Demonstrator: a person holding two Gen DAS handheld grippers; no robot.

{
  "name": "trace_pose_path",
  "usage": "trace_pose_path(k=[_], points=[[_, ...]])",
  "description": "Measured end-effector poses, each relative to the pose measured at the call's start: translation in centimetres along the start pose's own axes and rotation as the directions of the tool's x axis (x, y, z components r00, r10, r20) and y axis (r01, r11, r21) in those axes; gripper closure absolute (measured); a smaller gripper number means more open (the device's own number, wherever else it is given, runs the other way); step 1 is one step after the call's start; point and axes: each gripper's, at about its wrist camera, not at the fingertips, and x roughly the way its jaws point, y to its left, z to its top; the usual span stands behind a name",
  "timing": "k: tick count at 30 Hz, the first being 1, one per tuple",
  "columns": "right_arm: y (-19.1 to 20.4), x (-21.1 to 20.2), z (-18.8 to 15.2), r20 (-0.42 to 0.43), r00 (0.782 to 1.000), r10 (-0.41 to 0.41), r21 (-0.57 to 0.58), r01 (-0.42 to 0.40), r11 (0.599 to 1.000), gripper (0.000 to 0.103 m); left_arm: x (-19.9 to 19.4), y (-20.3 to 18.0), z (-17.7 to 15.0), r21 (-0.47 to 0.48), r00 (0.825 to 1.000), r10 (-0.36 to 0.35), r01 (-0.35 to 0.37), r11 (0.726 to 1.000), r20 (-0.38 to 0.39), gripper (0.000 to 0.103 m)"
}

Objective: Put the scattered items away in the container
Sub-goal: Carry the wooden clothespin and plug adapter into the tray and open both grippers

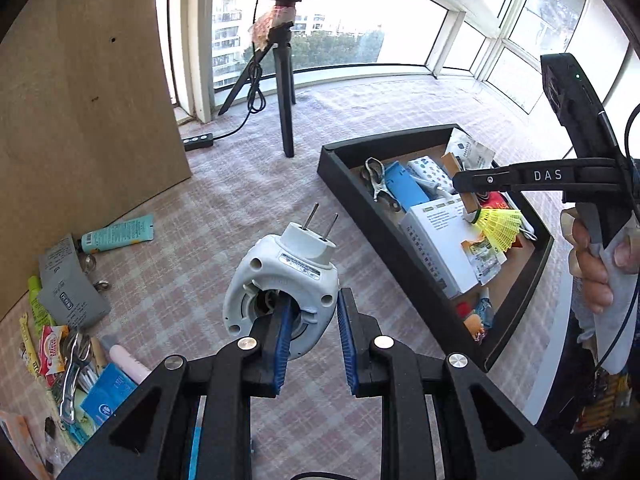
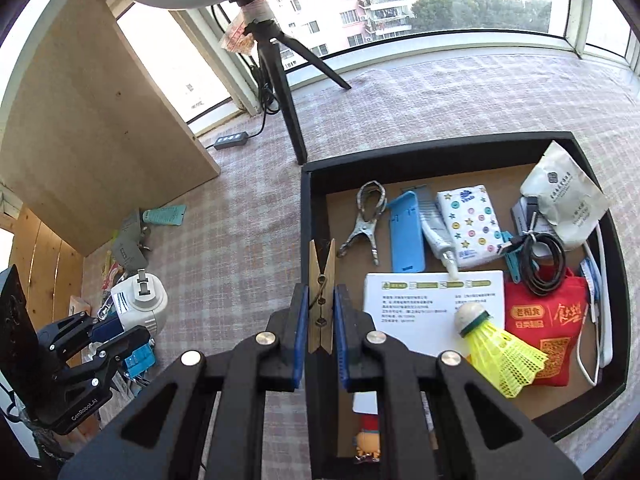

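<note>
The left gripper (image 1: 312,344) clamps the white plug-in adapter (image 1: 280,284); the right gripper (image 2: 320,340) pinches a wooden clothespin (image 2: 321,300) above the black tray's (image 2: 316,208) left wall, ready for dropping.

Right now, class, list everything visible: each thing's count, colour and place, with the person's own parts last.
Wooden clothespin: one, tan, in right gripper above tray's left wall.
White plug-in device with two prongs: one, in left gripper.
Black rectangular tray: one, on checked cloth.
Yellow plastic shuttlecock: one, inside tray.
White box: one, inside tray.
Red pouch: one, inside tray.
Metal clip: one, silver, inside tray.
Teal tube: one, beside wooden board.
Black tripod: one, behind tray.
Left gripper: black, blue pads.
Right gripper: black, blue pads.
</note>
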Motion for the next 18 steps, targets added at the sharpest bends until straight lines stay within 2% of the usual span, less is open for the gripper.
trace_pose_path(k=[5,11,18], points=[[-7.2,-3.5,-0.9,0.045,0.995,-0.092,0.092,0.088,0.992,0.090,0.9,-5.8,1.0,0.075,0.997,-0.081,0.081,0.994,-0.004,0.082],[-15.0,-4.9,-3.1,0.030,0.985,-0.169,0.209,0.160,0.965,0.090,2.8,-11.5,1.3,0.133,0.986,-0.159,0.163,0.978,-0.043,0.082],[-19.3,-5.4,-5.1,0.015,0.979,-0.206,0.275,0.194,0.942,0.090,4.5,-17.4,0.8,0.220,0.976,-0.196,0.213,0.952,-0.096,0.082]])
